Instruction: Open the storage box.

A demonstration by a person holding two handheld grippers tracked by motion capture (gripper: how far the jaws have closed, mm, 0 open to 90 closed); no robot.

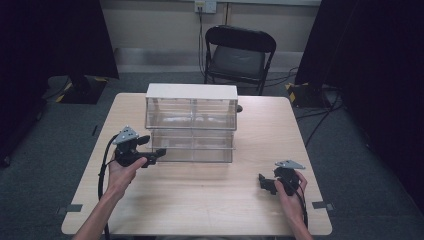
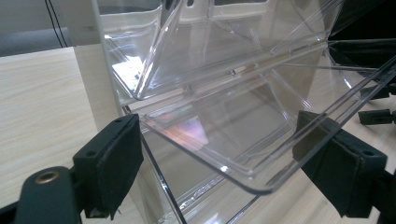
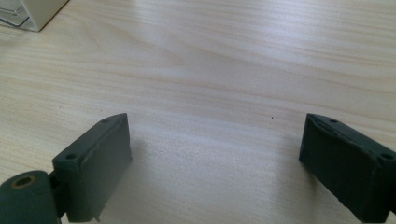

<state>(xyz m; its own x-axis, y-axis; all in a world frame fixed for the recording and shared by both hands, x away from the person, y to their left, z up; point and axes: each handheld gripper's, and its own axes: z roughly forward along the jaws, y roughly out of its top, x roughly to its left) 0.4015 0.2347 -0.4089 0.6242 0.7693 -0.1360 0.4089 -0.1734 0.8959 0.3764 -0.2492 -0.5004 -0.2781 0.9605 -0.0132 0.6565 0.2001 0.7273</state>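
Observation:
A clear plastic drawer cabinet (image 1: 191,125) with a white top stands at the back middle of the wooden table (image 1: 210,205). Its lower left drawer (image 1: 172,147) is drawn out toward the front. My left gripper (image 1: 159,152) reaches in from the cabinet's left front corner. In the left gripper view the drawer's clear front lip (image 2: 210,140) spans the gap of my left gripper (image 2: 219,158), and both pads touch it. My right gripper (image 1: 262,182) rests low over the table at the front right. Its jaws (image 3: 215,158) stand wide apart over bare wood.
A black folding chair (image 1: 239,50) stands behind the table. Cables trail on the grey floor at the right. A corner of the cabinet (image 3: 32,11) shows at the top left of the right gripper view. Dark curtains hang on both sides.

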